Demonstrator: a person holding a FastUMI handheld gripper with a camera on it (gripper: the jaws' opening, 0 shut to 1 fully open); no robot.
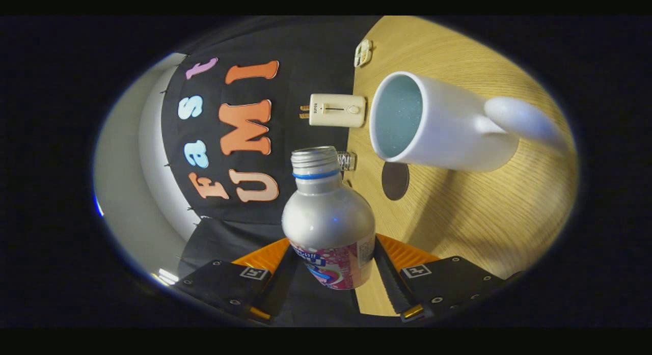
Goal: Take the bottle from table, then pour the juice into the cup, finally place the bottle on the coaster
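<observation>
A silver bottle (328, 217) with a blue neck ring and a pink label is held between the fingers; my gripper (331, 267) is shut on its lower body. The view is rolled, so the bottle lies about level with the wooden table (473, 217). Its cap is off. Just beyond the bottle's open mouth stands a white mug (448, 131) with its handle toward me and a pale blue inside. The mouth sits a little above the mug's rim and short of it. No stream of juice is visible. A dark round coaster (395, 181) lies on the table by the mug's base.
A cream box-shaped device (336, 110) rests at the table's far edge against the booth wall. A small clear object (347, 161) shows behind the bottle's neck. A pale square item (362, 53) lies farther along the same edge.
</observation>
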